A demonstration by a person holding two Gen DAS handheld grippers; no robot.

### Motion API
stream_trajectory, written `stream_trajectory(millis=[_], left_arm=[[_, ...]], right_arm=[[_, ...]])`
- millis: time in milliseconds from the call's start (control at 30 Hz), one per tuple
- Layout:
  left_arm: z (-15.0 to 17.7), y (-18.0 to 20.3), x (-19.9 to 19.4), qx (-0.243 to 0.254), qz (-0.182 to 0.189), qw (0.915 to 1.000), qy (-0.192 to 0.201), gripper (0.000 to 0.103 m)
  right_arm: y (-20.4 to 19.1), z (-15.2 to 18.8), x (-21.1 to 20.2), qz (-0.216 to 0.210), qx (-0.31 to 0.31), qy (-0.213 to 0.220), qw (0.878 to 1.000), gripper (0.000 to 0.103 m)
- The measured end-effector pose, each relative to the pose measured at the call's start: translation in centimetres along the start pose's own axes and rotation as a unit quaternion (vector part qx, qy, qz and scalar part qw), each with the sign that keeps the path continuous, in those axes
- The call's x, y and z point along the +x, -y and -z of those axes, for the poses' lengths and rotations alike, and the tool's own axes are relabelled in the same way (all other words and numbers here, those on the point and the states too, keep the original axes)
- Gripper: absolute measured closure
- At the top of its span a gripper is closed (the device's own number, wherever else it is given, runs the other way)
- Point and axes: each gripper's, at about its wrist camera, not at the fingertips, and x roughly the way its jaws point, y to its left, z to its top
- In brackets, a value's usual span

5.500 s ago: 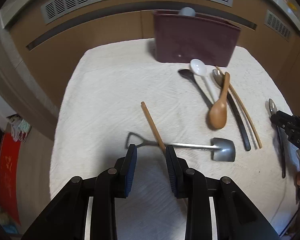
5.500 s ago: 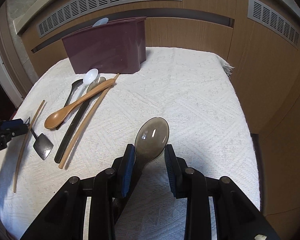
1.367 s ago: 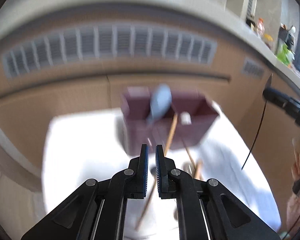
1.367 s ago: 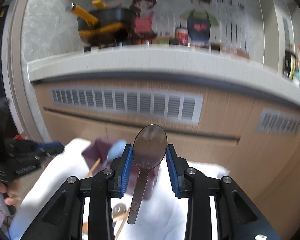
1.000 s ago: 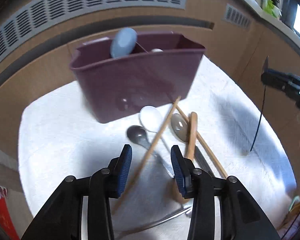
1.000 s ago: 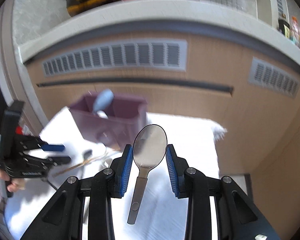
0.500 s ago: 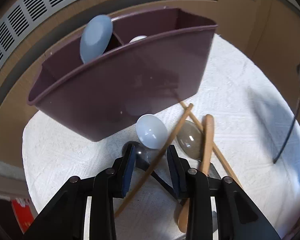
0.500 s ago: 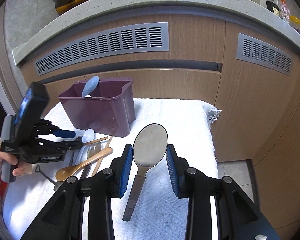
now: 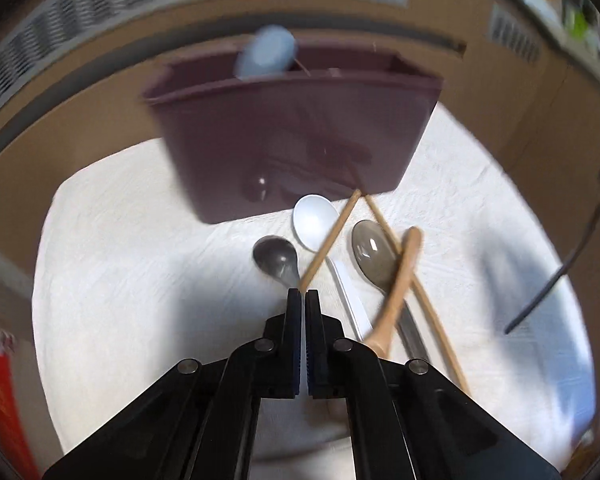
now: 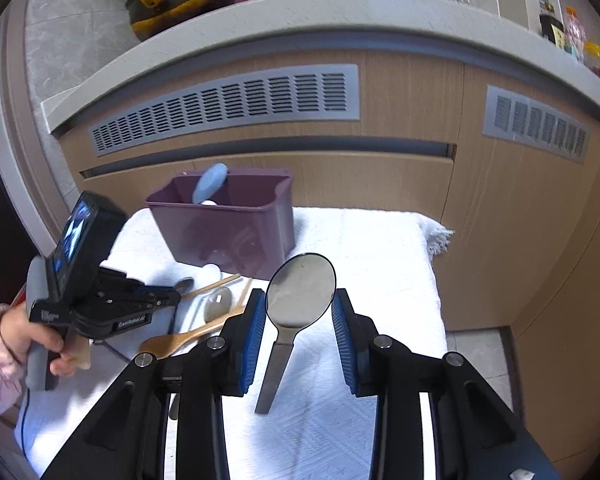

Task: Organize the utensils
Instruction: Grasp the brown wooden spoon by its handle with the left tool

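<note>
Left wrist view: left gripper (image 9: 304, 296), jaws just closed, pinches a wooden chopstick (image 9: 330, 236) above the white cloth (image 9: 140, 280), before the maroon holder (image 9: 296, 136). Right wrist view: right gripper (image 10: 300, 312), part-open, clasps a metal spoon (image 10: 300, 292) by its bowl, aloft

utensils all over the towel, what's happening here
A person is sorting utensils into the maroon caddy, one tool in each hand. The right tool holds a metal spoon by its bowl, above the white towel. The left tool has just closed on the near end of a wooden chopstick lying among the loose spoons. A blue spoon already stands in the caddy.
</note>
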Motion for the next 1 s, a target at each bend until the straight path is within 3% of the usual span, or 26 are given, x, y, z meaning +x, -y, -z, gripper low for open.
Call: stream_trajectory(millis=[100,267,367,467,533,600,733,833,867,900,933,1000], left_arm=[[1.2,-0.8,-2.5,-0.029,0.01,0.9989,0.035,0.102],[0.8,2.1,-2.4,0.064,0.042,0.9971,0.005,0.099],[0.5,4.0,-1.0,0.111,0.068,0.9911,-0.03,0.091],[0.8,5.5,0.6,0.136,0.046,0.9887,-0.044,0.075],[1.0,6.3,1.5,0.129,0.05,0.9893,-0.045,0.071],[0.7,7.1,2.2,0.132,0.052,0.9887,-0.049,0.071],[-0.8,8.9,4.1,0.157,0.0,0.9853,-0.068,0.071],[-1.9,8.9,5.4,0.134,-0.016,0.9873,-0.084,0.07],[-2.2,8.7,5.5,0.119,-0.017,0.9891,-0.086,0.073],[-2.3,8.6,5.5,0.109,-0.017,0.9904,-0.084,0.086],[-2.2,8.5,5.5,0.1,-0.013,0.9914,-0.084,0.091],[-1.8,8.0,4.9,0.069,0.001,0.9952,-0.07,0.093]], right_arm=[[-1.0,0.0,-0.8,0.002,-0.012,0.006,1.0,0.072],[-2.3,-0.1,-1.9,0.0,-0.027,0.006,1.0,0.072],[-2.4,0.1,-2.6,0.003,-0.032,0.012,0.999,0.072],[-2.0,0.5,-2.7,0.006,-0.027,0.009,1.0,0.072],[-1.5,0.9,-2.8,0.006,-0.024,0.006,1.0,0.072],[-1.0,1.3,-2.7,0.008,-0.019,0.002,1.0,0.072],[0.0,1.9,-2.4,0.016,-0.015,-0.006,1.0,0.072],[0.5,2.2,-2.3,0.012,-0.011,-0.006,1.0,0.072],[0.5,2.3,-2.2,0.012,-0.009,-0.007,1.0,0.072],[0.6,2.4,-2.1,0.011,-0.008,-0.007,1.0,0.072],[0.6,2.4,-1.9,0.01,-0.005,-0.008,1.0,0.072],[0.7,2.5,-1.8,0.007,0.0,-0.009,1.0,0.072]])
